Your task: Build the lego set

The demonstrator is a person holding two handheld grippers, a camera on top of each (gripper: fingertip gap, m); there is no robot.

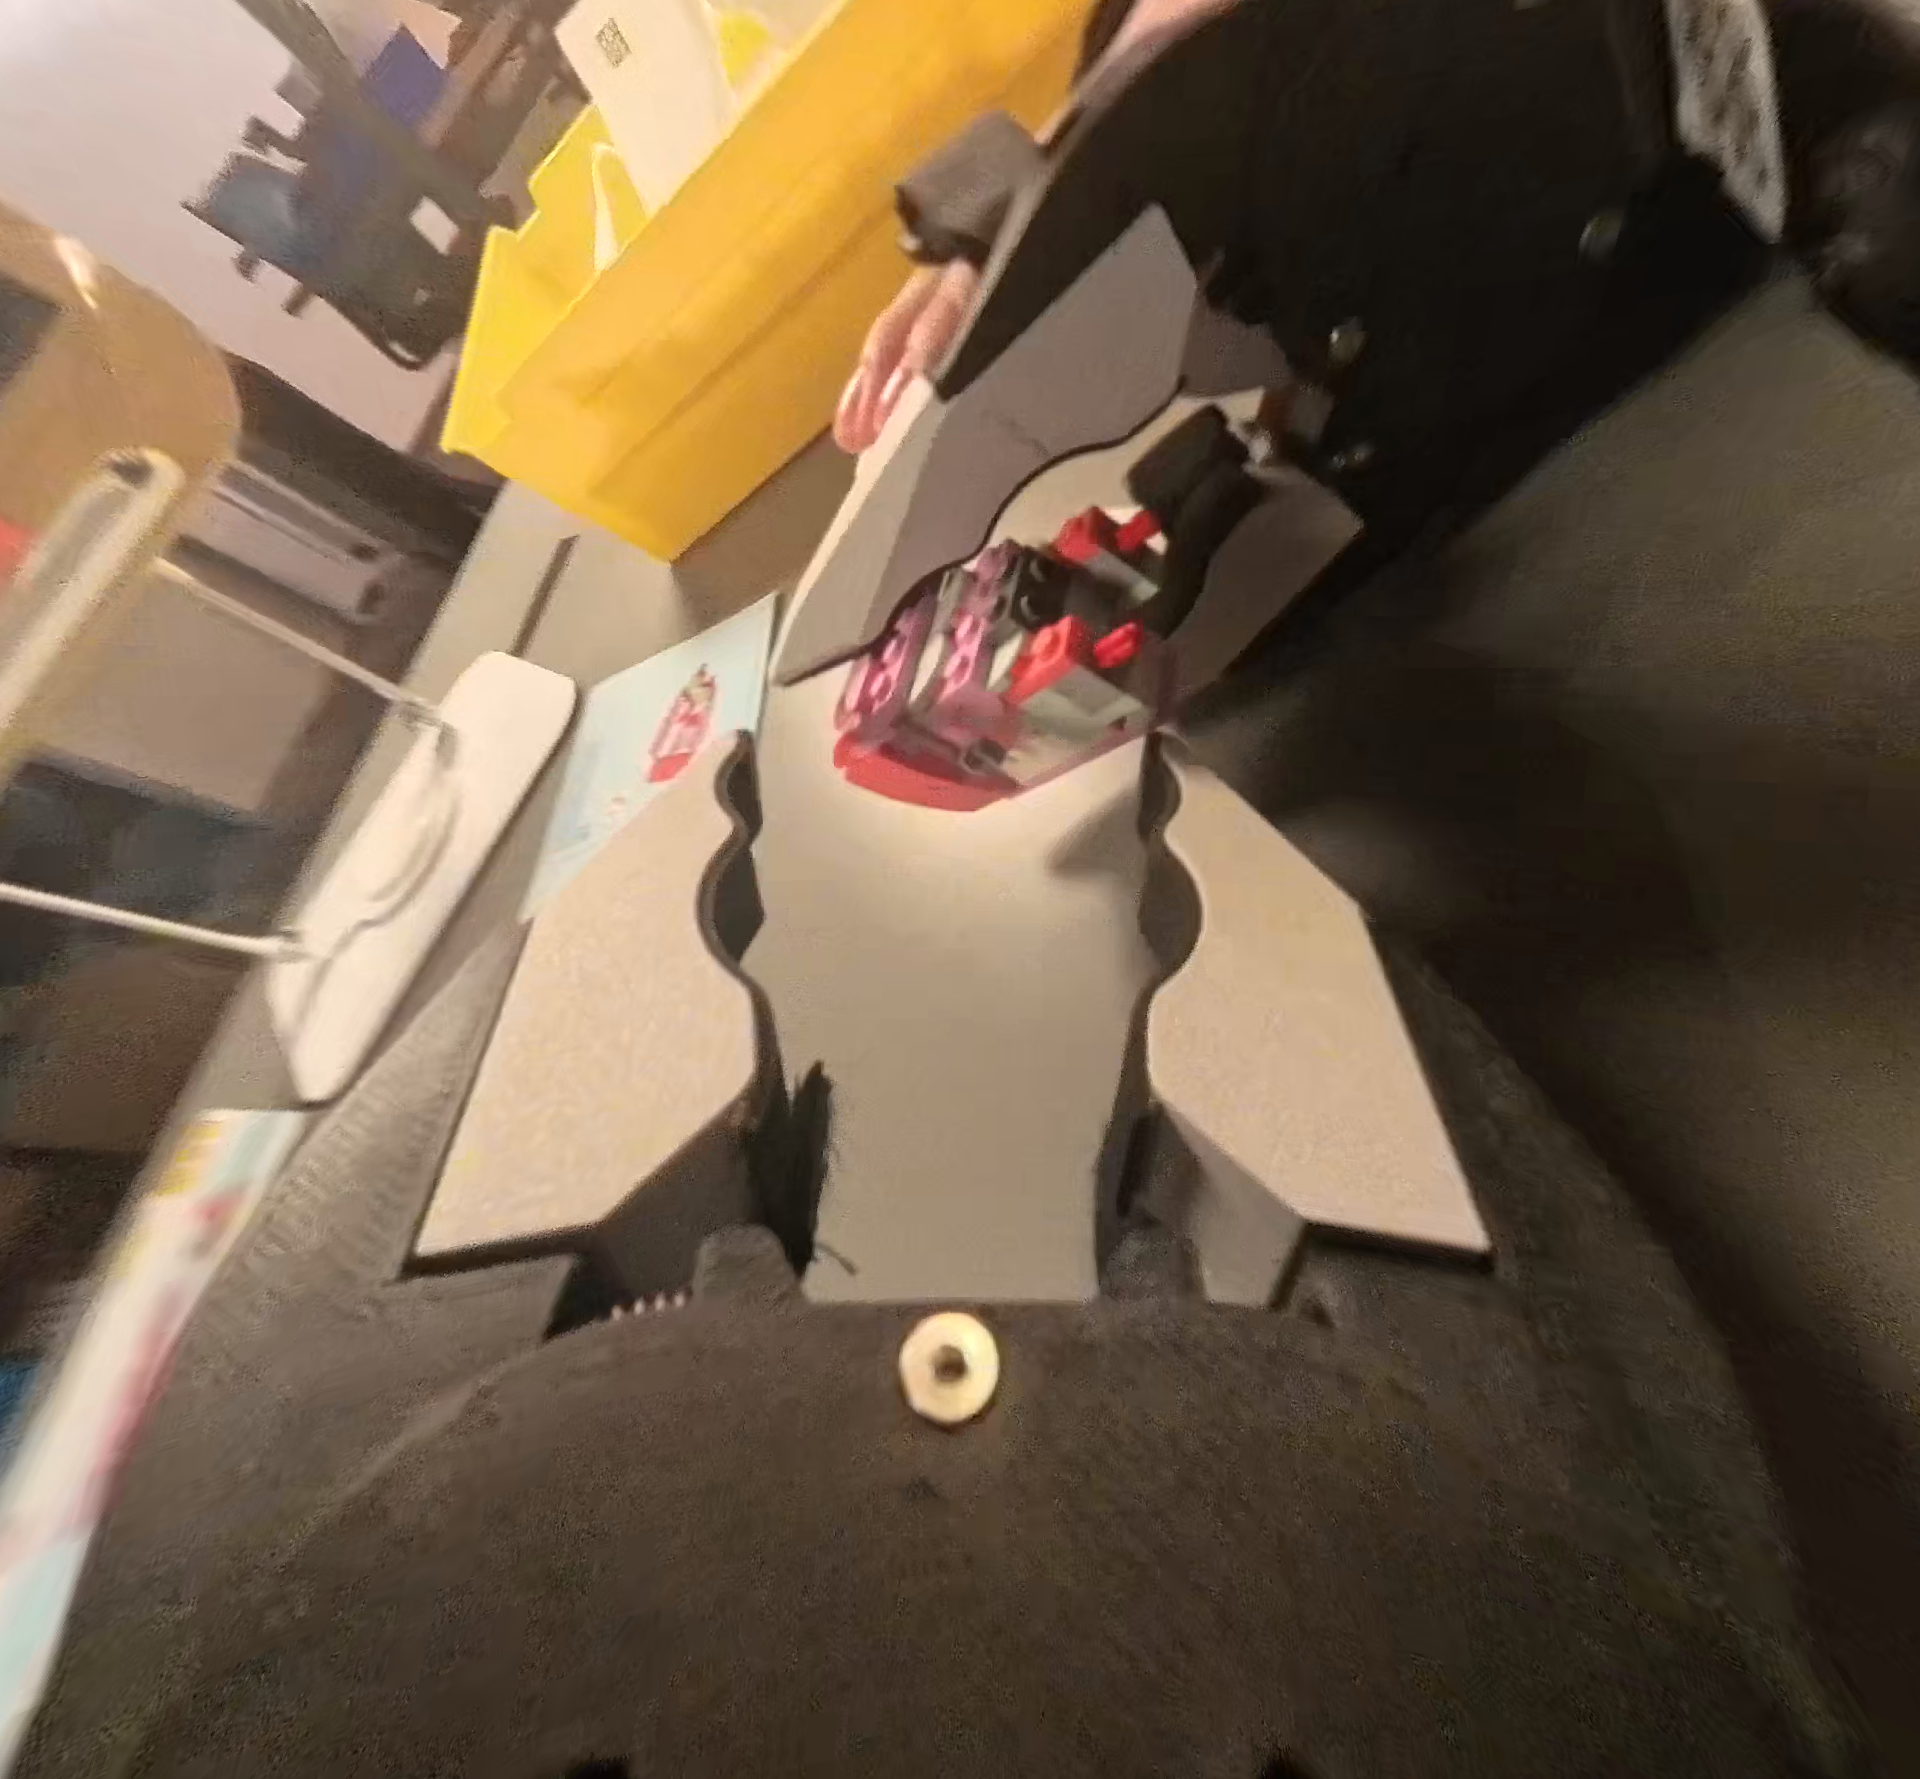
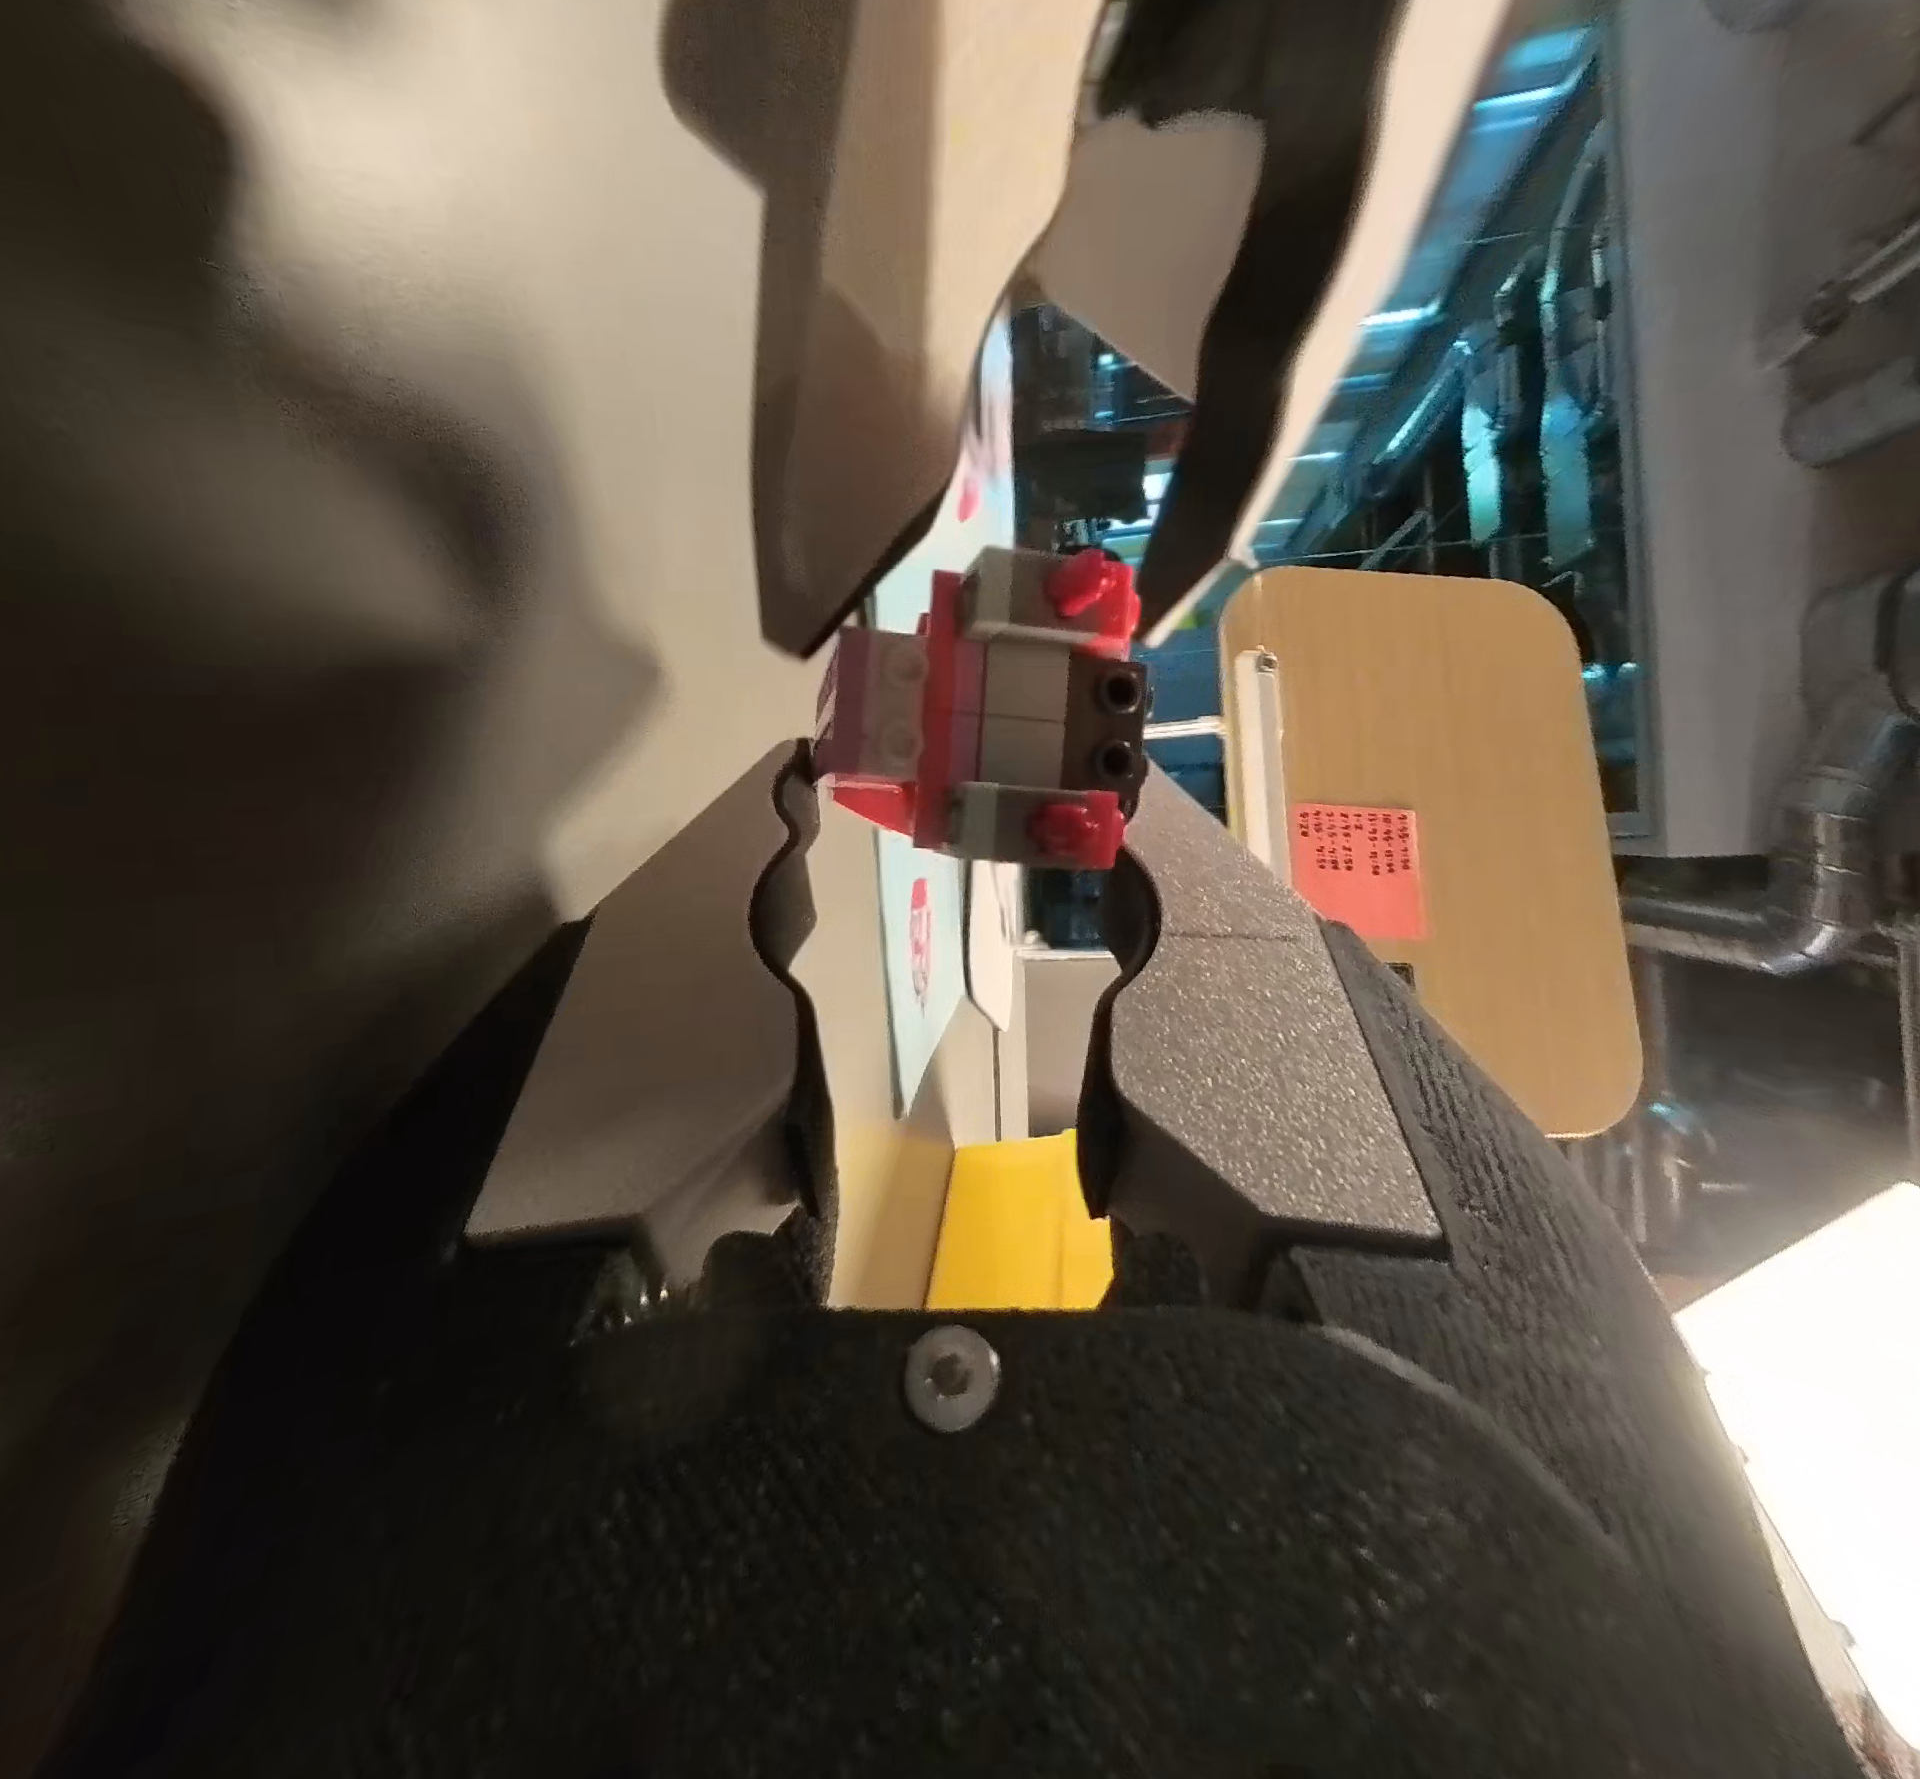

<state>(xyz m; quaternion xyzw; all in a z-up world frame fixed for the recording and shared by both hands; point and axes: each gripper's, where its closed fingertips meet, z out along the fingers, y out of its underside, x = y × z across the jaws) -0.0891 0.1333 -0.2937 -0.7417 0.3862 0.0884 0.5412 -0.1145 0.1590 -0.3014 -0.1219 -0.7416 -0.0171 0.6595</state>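
Note:
A small brick model of red, purple, grey and black parts point(image 2: 997, 711) sits at the tips of my right gripper point(image 2: 966, 784). Both of its pads press on the model's sides, so it is shut on it and holds it above the table. In the left wrist view the same model point(image 1: 987, 680) shows between the right gripper's grey fingers point(image 1: 904, 503). My left gripper point(image 1: 951, 763) is open wide just in front of the model, and its pads do not touch it. In the right wrist view its fingers point(image 2: 842, 441) stand spread on either side above the model.
A yellow bin point(image 1: 790, 202) with white bags stands behind. A light blue printed sheet point(image 1: 665, 753) and a white stand base point(image 1: 416, 856) lie on the grey table point(image 1: 935, 950) to the left. A wooden board with a red sticker point(image 2: 1455, 794) stands at the right. The grippers are tip to tip, or close to it.

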